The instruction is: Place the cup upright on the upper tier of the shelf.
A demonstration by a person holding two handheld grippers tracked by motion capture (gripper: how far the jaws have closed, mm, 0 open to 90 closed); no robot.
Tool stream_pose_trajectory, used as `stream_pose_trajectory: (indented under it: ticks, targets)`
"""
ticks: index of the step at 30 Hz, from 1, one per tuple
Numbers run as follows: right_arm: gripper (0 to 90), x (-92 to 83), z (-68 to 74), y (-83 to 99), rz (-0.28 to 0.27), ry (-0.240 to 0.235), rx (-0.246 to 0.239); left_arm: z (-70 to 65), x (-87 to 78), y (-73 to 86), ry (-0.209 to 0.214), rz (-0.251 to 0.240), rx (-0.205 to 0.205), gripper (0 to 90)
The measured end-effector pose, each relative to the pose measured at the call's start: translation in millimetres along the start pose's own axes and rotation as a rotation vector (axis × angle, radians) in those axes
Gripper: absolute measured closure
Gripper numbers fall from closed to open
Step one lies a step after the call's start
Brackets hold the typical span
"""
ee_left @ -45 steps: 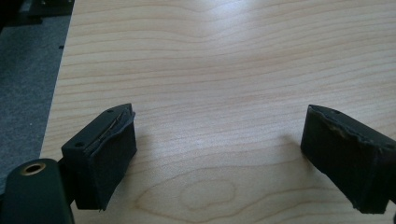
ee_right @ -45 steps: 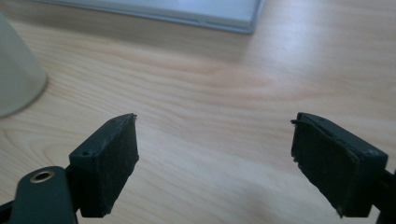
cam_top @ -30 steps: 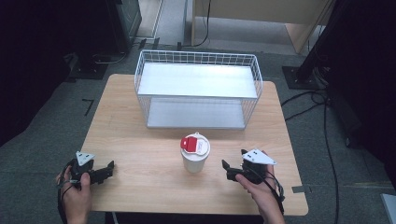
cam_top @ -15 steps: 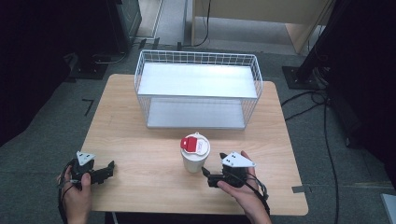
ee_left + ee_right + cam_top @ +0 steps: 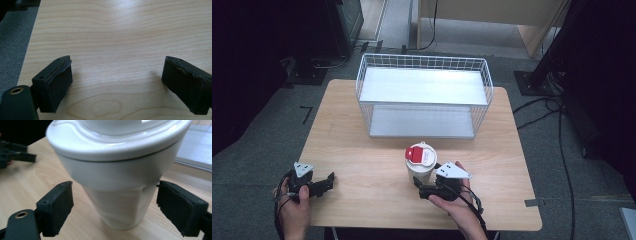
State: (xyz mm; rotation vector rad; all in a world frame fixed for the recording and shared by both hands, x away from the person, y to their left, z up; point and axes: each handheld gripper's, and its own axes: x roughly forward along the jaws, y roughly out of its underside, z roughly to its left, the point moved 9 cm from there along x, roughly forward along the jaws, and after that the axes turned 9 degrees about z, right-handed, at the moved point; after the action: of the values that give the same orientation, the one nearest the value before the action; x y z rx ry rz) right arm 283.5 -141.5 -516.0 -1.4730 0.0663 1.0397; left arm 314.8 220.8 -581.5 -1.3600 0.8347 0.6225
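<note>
Got the upright white paper cup with red-and-white lid [image 5: 420, 165] at 12 o'clock between right gripper's [image 5: 115, 210] spread fingers, not pinched yet.

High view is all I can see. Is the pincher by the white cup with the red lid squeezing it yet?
Observer: Not yet. In the right gripper view the right gripper has a black jaw on each side of the white paper cup, with gaps showing.
Operator: Is the cup squashed?
Observer: A little: its lower wall shows dents and creases, up close.
Operator: And the other pincher?
Observer: The left gripper stands wide open, with bare pale wooden table between its jaws.
</note>
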Motion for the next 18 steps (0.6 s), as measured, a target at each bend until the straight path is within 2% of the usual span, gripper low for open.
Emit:
stream_pose_trajectory:
  ticks: [1,2,6,7,12,16,18]
  targets:
    - [14.3,0.0,0.0,0.0,0.0,0.0,0.0,0.0,0.0,0.0,0.0,0.0,0.0,10.1]
    - [12.7,3.3,1.0,-2.4,-0.012,0.008,0.039,0.0,0.0,0.0,0.0,-0.001,0.0,10.1]
    - [11.0,7.3,2.2,-5.2,-0.031,0.032,0.055,0.0,0.0,0.0,0.0,0.0,0.0,10.1]
    - [9.2,11.4,2.3,-7.2,-0.049,0.05,0.068,-0.2,0.1,-0.1,0.001,-0.001,-0.002,10.1]
    - [5.3,19.3,4.2,-10.5,-0.097,0.074,0.11,-0.2,0.1,-0.1,0.001,-0.001,-0.002,10.1]
    - [3.8,25.4,4.6,-12.8,-0.16,0.097,0.12,-0.2,0.1,-0.1,0.001,-0.001,-0.002,10.1]
    - [3.8,27.3,4.2,-12.9,-0.173,0.109,0.119,-0.2,0.1,-0.1,0.001,-0.001,-0.002,10.1]
